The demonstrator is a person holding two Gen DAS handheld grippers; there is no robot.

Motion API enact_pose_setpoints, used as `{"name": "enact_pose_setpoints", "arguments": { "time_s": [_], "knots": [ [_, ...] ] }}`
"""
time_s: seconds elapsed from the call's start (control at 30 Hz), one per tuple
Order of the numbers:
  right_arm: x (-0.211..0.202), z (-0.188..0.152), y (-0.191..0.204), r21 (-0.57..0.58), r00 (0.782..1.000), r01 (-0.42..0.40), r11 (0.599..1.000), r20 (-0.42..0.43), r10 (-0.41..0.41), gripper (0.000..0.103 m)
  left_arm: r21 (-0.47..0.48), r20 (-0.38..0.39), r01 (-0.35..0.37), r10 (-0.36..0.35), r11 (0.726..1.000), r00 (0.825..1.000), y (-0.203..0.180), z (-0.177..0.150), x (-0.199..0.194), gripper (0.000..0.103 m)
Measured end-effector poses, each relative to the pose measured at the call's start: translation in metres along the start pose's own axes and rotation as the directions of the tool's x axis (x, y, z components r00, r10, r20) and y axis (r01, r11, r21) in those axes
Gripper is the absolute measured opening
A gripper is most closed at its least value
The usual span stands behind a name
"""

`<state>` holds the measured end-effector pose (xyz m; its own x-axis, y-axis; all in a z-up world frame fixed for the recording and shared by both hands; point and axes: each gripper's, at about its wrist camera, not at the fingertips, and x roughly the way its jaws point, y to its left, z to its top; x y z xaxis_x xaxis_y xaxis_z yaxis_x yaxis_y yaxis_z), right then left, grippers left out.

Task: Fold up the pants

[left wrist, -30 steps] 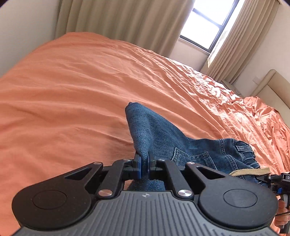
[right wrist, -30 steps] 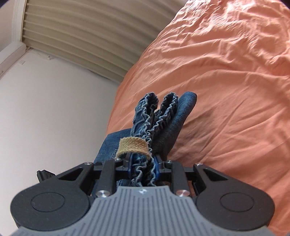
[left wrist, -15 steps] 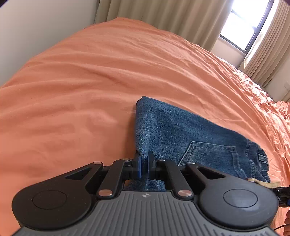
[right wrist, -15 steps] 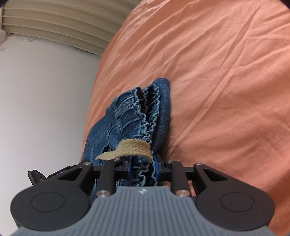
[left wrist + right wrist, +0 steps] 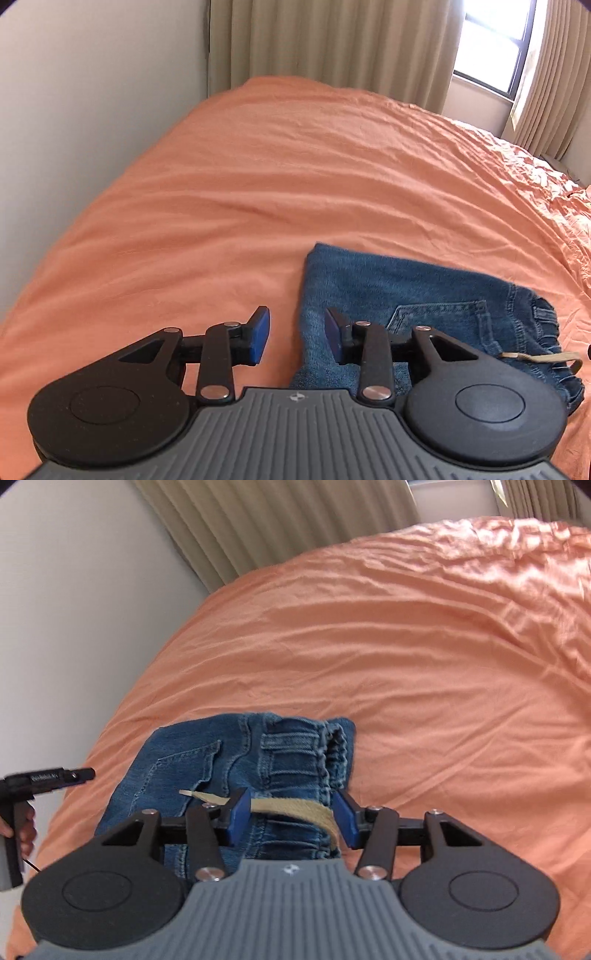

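Note:
The blue denim pants (image 5: 406, 288) lie folded in a compact bundle on the orange bed sheet (image 5: 258, 184), back pocket up. My left gripper (image 5: 297, 338) is open, its jaws apart over the bundle's left folded edge, holding nothing. In the right wrist view the pants (image 5: 236, 760) lie flat with the elastic waistband toward the right. My right gripper (image 5: 291, 818) is open, its jaws on either side of the waistband and a tan drawstring (image 5: 295, 808). The left gripper's handle (image 5: 44, 779) shows at the left edge.
The orange sheet (image 5: 424, 664) covers the whole bed and is wrinkled toward the far right. A grey wall (image 5: 74, 110) runs along the bed's left side. Beige curtains (image 5: 332, 44) and a window (image 5: 491, 44) stand behind the bed.
Both grippers lowered the pants onto the bed and opened, letting go of the fabric. The bundle now lies flat instead of hanging from the jaws.

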<state>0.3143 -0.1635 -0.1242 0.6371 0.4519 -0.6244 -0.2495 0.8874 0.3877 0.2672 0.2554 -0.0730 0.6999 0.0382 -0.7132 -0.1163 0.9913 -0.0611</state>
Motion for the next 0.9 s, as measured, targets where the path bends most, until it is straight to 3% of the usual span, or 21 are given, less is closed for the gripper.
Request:
{"name": "enact_pose_setpoints", "arguments": {
  "time_s": [0.17,0.23,0.27,0.4,0.5,0.53,0.6,0.63,0.67,0.77,0.9],
  "knots": [
    [-0.061,0.012,0.062,-0.164,0.993,0.014,0.986,0.118,0.005,0.055,0.055,0.099,-0.015,0.010,0.998,0.995,-0.011,0.027,-0.089,0.051],
    [-0.086,0.013,0.083,-0.192,0.987,0.002,0.981,0.155,0.029,0.060,0.076,0.138,-0.024,0.013,0.997,0.990,-0.018,0.029,-0.125,0.053],
    [-0.096,0.011,0.090,-0.202,0.984,-0.011,0.979,0.170,0.046,0.067,0.091,0.166,-0.033,0.018,0.995,0.986,-0.022,0.029,-0.144,0.055],
    [-0.141,0.000,0.124,-0.251,0.969,-0.049,0.967,0.221,0.107,0.080,0.147,0.253,-0.082,0.043,0.986,0.967,-0.044,0.016,-0.207,0.058],
    [-0.168,-0.015,0.145,-0.295,0.959,-0.050,0.954,0.253,0.128,0.080,0.162,0.327,-0.124,0.065,0.979,0.943,-0.057,-0.006,-0.246,0.058],
    [-0.176,-0.020,0.151,-0.303,0.957,-0.044,0.952,0.261,0.128,0.080,0.151,0.345,-0.133,0.074,0.980,0.936,-0.061,-0.014,-0.256,0.060],
    [-0.190,-0.032,0.159,-0.312,0.950,-0.031,0.949,0.286,0.125,0.080,0.117,0.376,-0.137,0.084,0.984,0.923,-0.069,-0.031,-0.272,0.078],
    [-0.197,-0.039,0.161,-0.314,0.947,-0.022,0.949,0.298,0.120,0.080,0.102,0.392,-0.136,0.086,0.985,0.916,-0.072,-0.040,-0.278,0.093],
    [-0.204,-0.046,0.164,-0.314,0.944,-0.009,0.949,0.312,0.112,0.080,0.095,0.405,-0.136,0.087,0.986,0.910,-0.076,-0.049,-0.281,0.099],
    [-0.220,-0.066,0.168,-0.310,0.931,0.034,0.950,0.357,0.083,0.081,0.067,0.420,-0.169,0.126,0.983,0.899,-0.090,-0.074,-0.284,0.103],
    [-0.229,-0.093,0.169,-0.298,0.930,0.062,0.953,0.364,0.053,0.081,0.043,0.455,-0.246,0.200,0.968,0.868,-0.109,-0.107,-0.276,0.103]
  ]
}}
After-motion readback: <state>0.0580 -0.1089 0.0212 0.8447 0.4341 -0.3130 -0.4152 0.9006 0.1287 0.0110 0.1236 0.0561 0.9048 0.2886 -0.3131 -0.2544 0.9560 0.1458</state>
